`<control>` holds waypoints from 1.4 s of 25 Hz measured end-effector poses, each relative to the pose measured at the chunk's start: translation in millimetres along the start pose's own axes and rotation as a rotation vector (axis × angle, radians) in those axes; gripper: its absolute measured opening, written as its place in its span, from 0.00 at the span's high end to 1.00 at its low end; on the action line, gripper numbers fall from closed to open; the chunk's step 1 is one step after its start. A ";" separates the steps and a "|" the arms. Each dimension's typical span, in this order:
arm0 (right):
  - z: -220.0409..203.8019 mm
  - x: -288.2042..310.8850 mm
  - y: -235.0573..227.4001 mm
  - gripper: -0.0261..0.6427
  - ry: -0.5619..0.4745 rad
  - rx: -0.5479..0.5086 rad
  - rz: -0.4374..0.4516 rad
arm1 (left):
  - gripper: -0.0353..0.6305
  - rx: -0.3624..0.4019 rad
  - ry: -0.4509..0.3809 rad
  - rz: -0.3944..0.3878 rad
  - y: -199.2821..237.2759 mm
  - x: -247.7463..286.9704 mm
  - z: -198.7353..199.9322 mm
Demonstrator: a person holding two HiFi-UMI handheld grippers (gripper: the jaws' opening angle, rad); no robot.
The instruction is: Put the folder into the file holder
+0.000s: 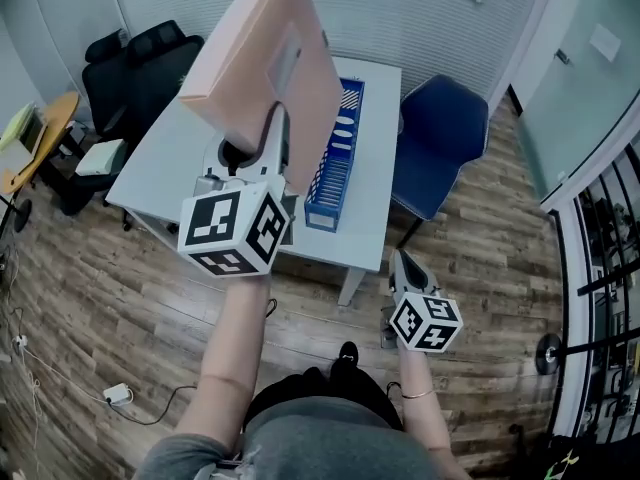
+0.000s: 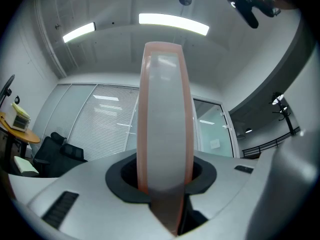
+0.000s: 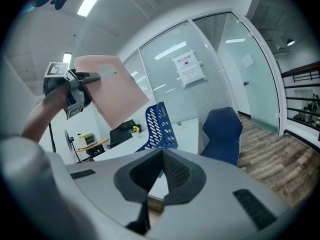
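Observation:
A pink folder (image 1: 270, 78) is raised high over the white table (image 1: 180, 153), tilted, with my left gripper (image 1: 275, 133) shut on its lower edge. In the left gripper view the folder (image 2: 164, 124) stands edge-on between the jaws, its grey spine facing the camera. The blue file holder (image 1: 335, 163) stands upright on the table just right of the folder. The right gripper view shows the folder (image 3: 112, 91) above and left of the file holder (image 3: 157, 126). My right gripper (image 1: 405, 268) hangs low beside the table's front right corner, shut, with nothing in it.
A blue chair (image 1: 440, 143) stands right of the table. Black office chairs (image 1: 135, 68) and a round wooden side table (image 1: 40, 138) are at the left. A power strip (image 1: 118, 393) lies on the wooden floor. Glass walls close the room behind.

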State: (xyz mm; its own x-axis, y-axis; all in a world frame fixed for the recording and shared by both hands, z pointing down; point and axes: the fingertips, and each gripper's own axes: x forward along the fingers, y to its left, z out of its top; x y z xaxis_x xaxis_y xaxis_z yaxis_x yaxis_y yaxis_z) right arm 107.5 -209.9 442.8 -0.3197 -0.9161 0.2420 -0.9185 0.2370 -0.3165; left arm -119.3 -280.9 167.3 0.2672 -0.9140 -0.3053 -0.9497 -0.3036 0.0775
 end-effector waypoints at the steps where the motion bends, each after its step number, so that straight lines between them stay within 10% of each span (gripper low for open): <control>1: 1.7 4.2 -2.9 0.95 0.005 0.000 0.007 | 0.73 0.003 -0.001 0.006 -0.8 4.2 -0.9; 35: 9.8 54.8 -65.2 0.95 0.076 0.034 0.040 | 0.74 0.052 0.117 0.053 -18.6 85.1 -85.5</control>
State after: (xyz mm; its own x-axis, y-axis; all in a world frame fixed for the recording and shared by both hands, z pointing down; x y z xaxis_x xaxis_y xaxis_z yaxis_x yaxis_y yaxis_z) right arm 152.1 -278.7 467.8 -0.3742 -0.8786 0.2968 -0.8966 0.2611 -0.3577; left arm -64.9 -376.0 221.0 0.2308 -0.9545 -0.1889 -0.9693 -0.2424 0.0407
